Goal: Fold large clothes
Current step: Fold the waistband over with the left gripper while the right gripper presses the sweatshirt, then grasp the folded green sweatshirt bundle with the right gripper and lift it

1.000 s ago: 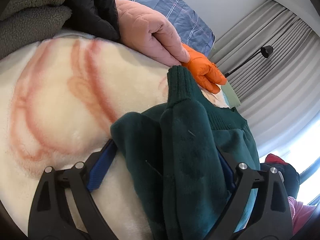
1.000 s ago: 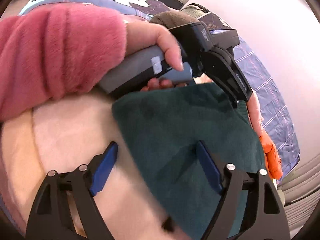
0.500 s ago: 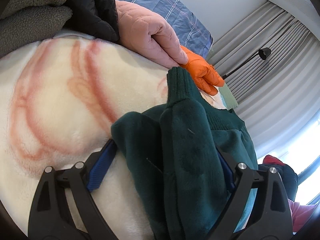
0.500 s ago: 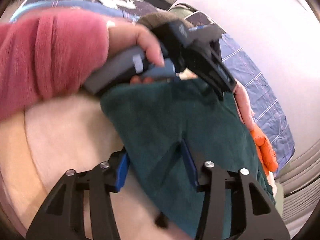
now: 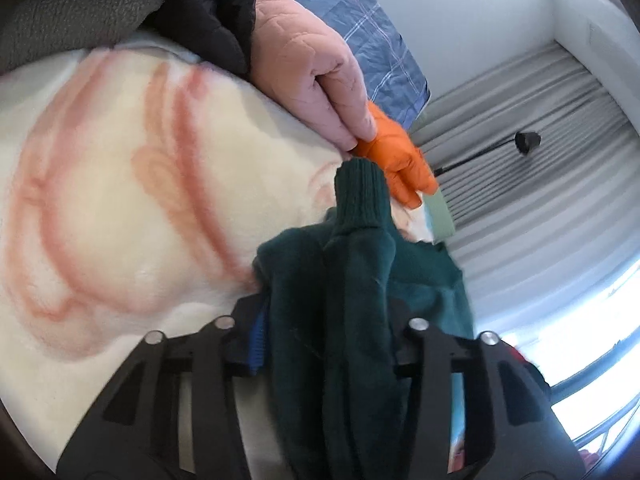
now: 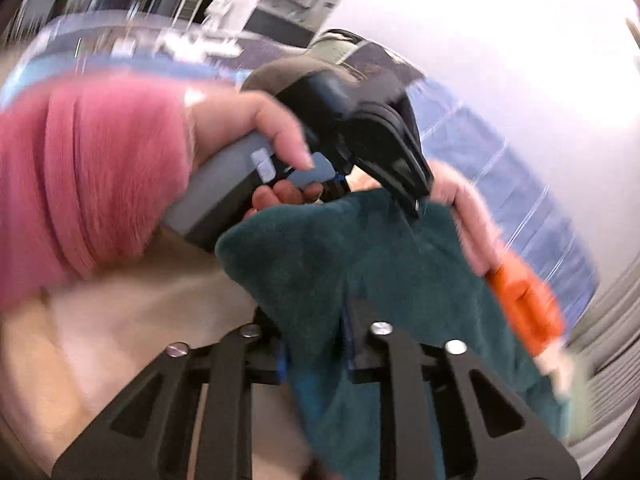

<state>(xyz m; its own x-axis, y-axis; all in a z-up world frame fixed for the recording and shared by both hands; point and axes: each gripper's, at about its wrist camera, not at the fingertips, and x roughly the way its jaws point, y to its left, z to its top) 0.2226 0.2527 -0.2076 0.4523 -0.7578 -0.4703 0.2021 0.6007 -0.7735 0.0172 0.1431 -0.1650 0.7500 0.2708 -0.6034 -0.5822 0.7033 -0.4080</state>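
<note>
- Clearly the step in hand is the grab: both grippers are taking hold of one edge of the dark green sweater (image 5: 352, 300) so that it can be lifted and folded.
- Nearest in the left wrist view, the left gripper (image 5: 326, 320) is closing its jaws on a thick bunch of the sweater — the cloth fills the gap from pad to pad and already looks pinched.
- Nearest in the right wrist view, the right gripper (image 6: 316, 344) is closing too, with a thinner fold of the same green cloth squeezed between its blue pads; this picture is blurred, so how firm the bite is I cannot say.
- Just beyond, the sweater lies crumpled on a cream blanket with red swirls (image 5: 120, 208), one ribbed cuff (image 5: 360, 192) pointing away from the left gripper.
- Further on, the right wrist view shows the person's hand (image 6: 248, 128) in a pink sleeve (image 6: 88, 168) working the left tool's handle above the sweater.
- Past the cuff sit a pink quilted garment (image 5: 312, 72) and an orange one (image 5: 396, 160), then a blue checked sheet (image 5: 360, 20) and grey curtains (image 5: 540, 152).
- Next, by my reading, the move calls for both grips to be secure and then to rise together — evenly, so the heavy knit does not slip out or drag the blanket up with it.
</note>
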